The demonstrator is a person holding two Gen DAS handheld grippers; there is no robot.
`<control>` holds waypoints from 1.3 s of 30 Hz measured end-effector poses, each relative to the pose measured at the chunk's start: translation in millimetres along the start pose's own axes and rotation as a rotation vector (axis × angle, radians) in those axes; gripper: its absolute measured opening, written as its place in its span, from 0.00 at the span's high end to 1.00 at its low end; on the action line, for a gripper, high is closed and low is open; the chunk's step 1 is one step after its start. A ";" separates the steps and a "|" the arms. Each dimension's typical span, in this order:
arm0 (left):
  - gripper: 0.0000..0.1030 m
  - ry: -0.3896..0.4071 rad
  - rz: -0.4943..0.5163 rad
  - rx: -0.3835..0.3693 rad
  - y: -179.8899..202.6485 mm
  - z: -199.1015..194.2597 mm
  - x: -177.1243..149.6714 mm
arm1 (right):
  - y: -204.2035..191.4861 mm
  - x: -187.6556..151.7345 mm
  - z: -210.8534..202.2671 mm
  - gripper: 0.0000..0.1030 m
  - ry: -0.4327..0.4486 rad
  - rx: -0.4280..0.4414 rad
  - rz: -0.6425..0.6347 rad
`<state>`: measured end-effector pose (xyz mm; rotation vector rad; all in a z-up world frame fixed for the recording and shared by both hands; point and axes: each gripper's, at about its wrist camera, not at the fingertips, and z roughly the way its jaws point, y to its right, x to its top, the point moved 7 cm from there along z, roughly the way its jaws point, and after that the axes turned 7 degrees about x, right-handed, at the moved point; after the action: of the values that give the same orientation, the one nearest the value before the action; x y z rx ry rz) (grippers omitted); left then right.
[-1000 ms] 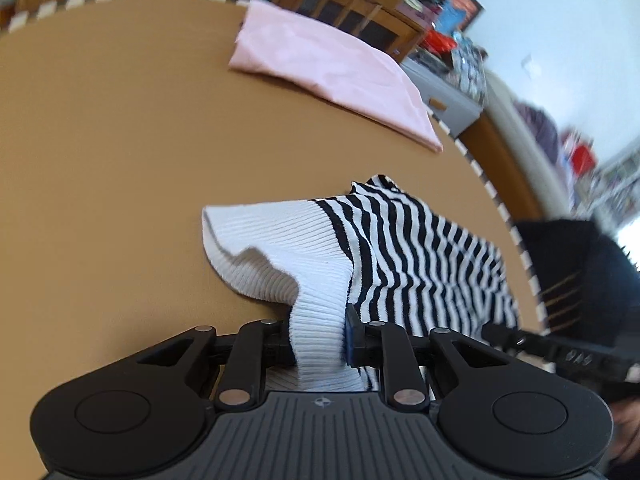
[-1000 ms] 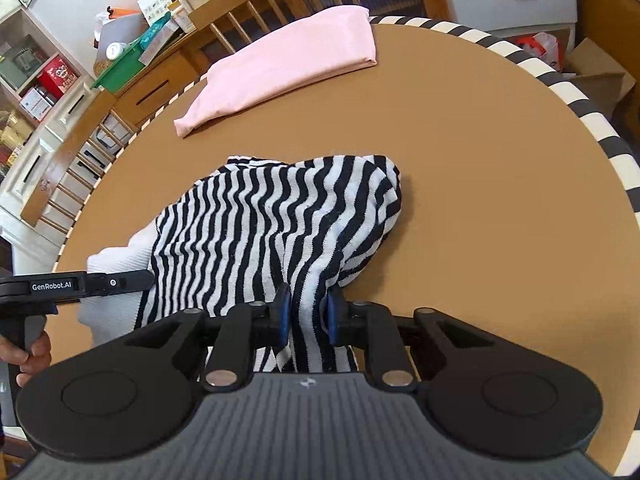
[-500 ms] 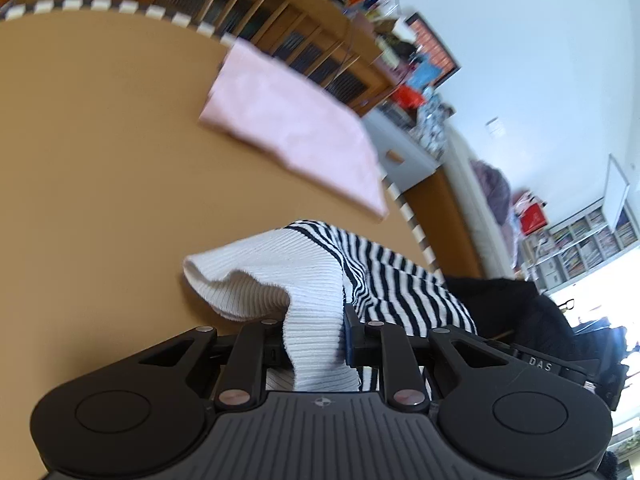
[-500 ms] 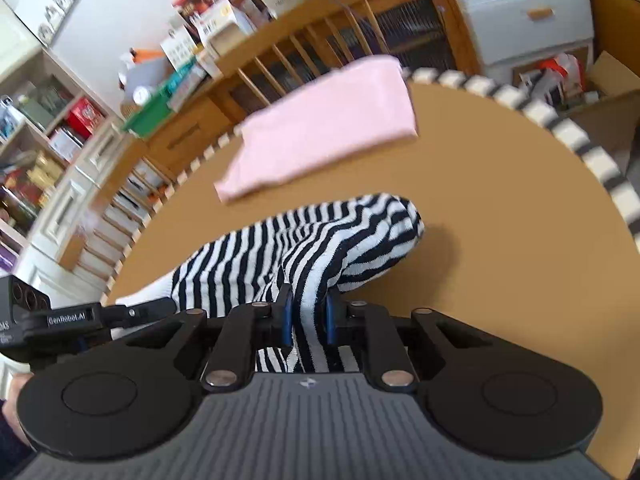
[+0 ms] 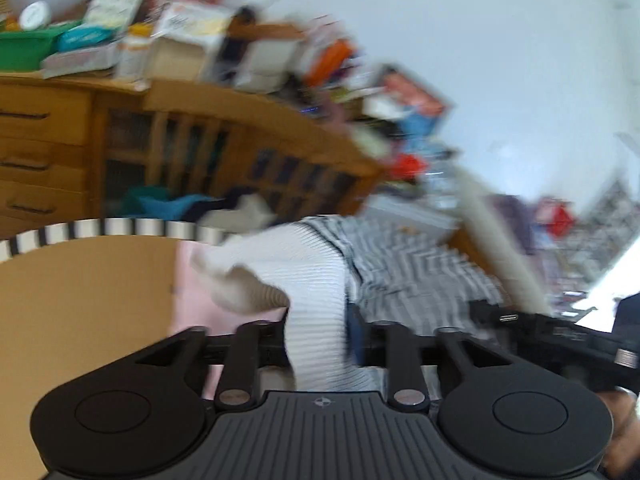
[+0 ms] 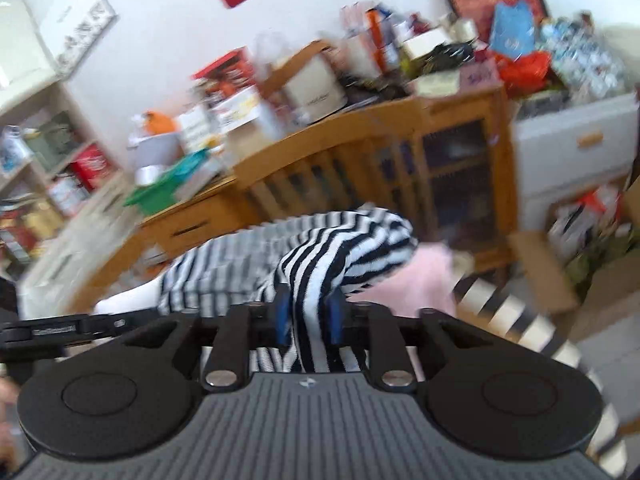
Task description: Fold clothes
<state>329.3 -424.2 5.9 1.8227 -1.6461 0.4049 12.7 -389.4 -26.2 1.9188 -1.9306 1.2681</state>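
Observation:
A black-and-white striped knit garment (image 6: pixel 340 240) with a white ribbed band (image 5: pixel 308 276) hangs lifted off the round brown table (image 5: pixel 80 288). My left gripper (image 5: pixel 320 332) is shut on the white ribbed band. My right gripper (image 6: pixel 308 320) is shut on the striped part. The cloth stretches between the two grippers in the air. A folded pink garment (image 6: pixel 416 280) lies on the table behind the striped one, also showing as pink garment (image 5: pixel 188 300) in the left wrist view. Both views are blurred by motion.
The table has a black-and-white checked rim (image 5: pixel 100 232). Behind it stands a wooden sideboard (image 6: pixel 400 168) crowded with boxes and bottles, and a white drawer unit (image 6: pixel 572 148). Cardboard boxes (image 6: pixel 592 280) sit on the floor at the right. Shelves (image 6: pixel 44 184) stand at the left.
Both grippers have risen and tilted up, lifting the striped garment off the table. The views now face the sideboard and wall instead of the tabletop.

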 end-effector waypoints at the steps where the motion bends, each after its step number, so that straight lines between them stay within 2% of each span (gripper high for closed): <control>1: 0.37 -0.042 0.005 0.159 -18.1 20.0 -3.1 | 14.6 1.5 13.6 0.31 -0.019 -0.058 0.002; 2: 0.45 -0.066 0.030 0.287 -33.8 31.4 -8.0 | 29.2 3.1 26.9 0.44 -0.038 -0.116 0.003; 3: 0.49 -0.056 0.069 0.348 -43.4 35.8 -11.9 | 43.8 4.6 40.0 0.62 -0.057 -0.175 0.005; 4: 0.49 -0.019 0.095 0.355 -47.5 34.8 -15.6 | 52.2 -0.1 42.9 0.59 -0.055 -0.179 0.001; 6: 0.40 0.055 0.102 0.329 -48.9 28.0 -25.9 | 61.4 -12.3 43.8 0.59 -0.044 -0.161 -0.014; 7: 0.40 0.070 0.108 0.320 -45.9 27.6 -32.4 | 62.9 -17.5 45.4 0.57 -0.041 -0.155 -0.025; 9: 0.40 0.070 0.132 0.307 -33.0 30.3 -45.2 | 62.1 -25.0 50.1 0.54 -0.030 -0.154 -0.026; 12: 0.40 0.110 0.177 0.248 -1.6 28.4 -67.4 | 48.3 -32.9 48.1 0.55 0.032 -0.135 -0.031; 15: 0.38 0.118 0.222 0.205 28.3 20.8 -90.2 | 20.1 -49.8 35.6 0.53 0.065 -0.150 -0.131; 16: 0.36 0.122 0.234 0.202 38.4 18.5 -97.4 | 10.0 -56.5 30.6 0.46 0.073 -0.160 -0.172; 18: 0.22 0.136 0.238 0.199 54.6 10.6 -110.9 | -9.0 -70.7 20.2 0.34 0.087 -0.184 -0.242; 19: 0.18 0.136 0.232 0.201 60.7 6.5 -117.7 | -18.5 -77.8 15.0 0.26 0.093 -0.197 -0.277; 21: 0.15 0.132 0.221 0.202 71.3 -1.5 -130.8 | -28.2 -89.7 6.4 0.15 0.103 -0.202 -0.293; 24: 0.08 0.127 0.219 0.223 77.8 -10.8 -143.9 | -41.1 -107.1 -6.1 0.12 0.116 -0.205 -0.308; 27: 0.04 0.128 0.201 0.240 77.5 -17.3 -149.5 | -43.8 -113.1 -14.6 0.10 0.125 -0.209 -0.268; 30: 0.01 0.124 0.193 0.237 75.5 -22.0 -150.5 | -46.5 -118.4 -21.6 0.07 0.130 -0.212 -0.279; 34: 0.01 0.128 0.200 0.251 73.5 -25.2 -150.7 | -46.1 -119.8 -28.5 0.06 0.128 -0.214 -0.269; 39: 0.01 0.099 0.163 0.229 69.0 -22.0 -154.6 | -44.0 -120.4 -32.6 0.05 0.127 -0.212 -0.251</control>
<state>240.7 -291.8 -55.4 1.8019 -1.7430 0.7709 58.0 -270.0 -60.9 1.8547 -1.6300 1.0436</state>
